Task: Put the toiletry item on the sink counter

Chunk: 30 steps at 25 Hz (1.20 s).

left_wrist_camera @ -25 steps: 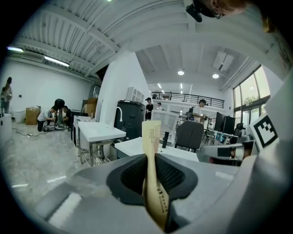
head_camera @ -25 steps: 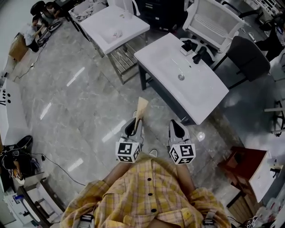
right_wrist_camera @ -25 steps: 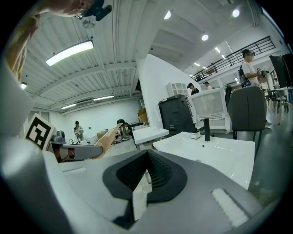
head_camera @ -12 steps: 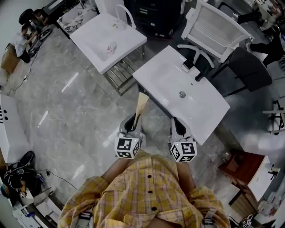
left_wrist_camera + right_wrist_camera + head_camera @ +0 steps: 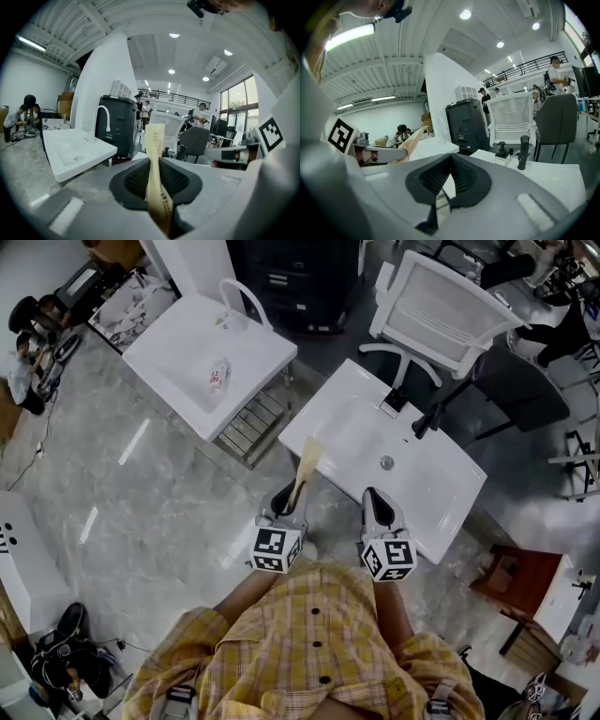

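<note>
A second white sink unit (image 5: 169, 343) stands off to the left on the grey marble floor (image 5: 159, 493), with a curved white faucet (image 5: 246, 298) and a small packet (image 5: 217, 377) in its basin. Behind are a black cabinet (image 5: 300, 277), a white mesh chair (image 5: 441, 306) and a dark grey chair (image 5: 511, 381). People (image 5: 28, 320) crouch at far left.

The white rectangular sink worktop (image 5: 448, 507) is bare along its near edge and near corners. A black tap (image 5: 427, 418) and a small black pump dispenser (image 5: 394, 401) crowd its far edge.
</note>
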Each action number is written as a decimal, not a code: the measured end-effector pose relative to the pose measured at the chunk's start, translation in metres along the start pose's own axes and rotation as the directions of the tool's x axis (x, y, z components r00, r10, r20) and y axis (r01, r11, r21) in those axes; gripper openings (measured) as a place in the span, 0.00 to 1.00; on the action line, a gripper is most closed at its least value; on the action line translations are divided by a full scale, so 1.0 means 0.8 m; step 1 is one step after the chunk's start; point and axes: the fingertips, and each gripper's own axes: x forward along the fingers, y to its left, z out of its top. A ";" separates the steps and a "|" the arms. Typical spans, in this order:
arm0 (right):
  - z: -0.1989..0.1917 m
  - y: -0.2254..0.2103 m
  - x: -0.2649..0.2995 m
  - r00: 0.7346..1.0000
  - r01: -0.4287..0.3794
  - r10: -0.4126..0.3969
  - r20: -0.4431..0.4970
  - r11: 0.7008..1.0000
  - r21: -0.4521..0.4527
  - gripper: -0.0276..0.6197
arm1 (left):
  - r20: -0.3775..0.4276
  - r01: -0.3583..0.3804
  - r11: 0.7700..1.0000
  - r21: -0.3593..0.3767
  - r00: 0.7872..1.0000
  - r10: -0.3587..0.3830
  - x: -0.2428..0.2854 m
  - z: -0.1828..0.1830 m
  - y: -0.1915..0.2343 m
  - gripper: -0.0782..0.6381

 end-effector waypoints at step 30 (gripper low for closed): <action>0.003 -0.037 0.130 0.997 0.047 -0.046 -0.058 0.999 0.018 0.05 | -0.193 0.040 0.999 0.023 0.981 -0.035 0.170 -0.022 0.098 0.19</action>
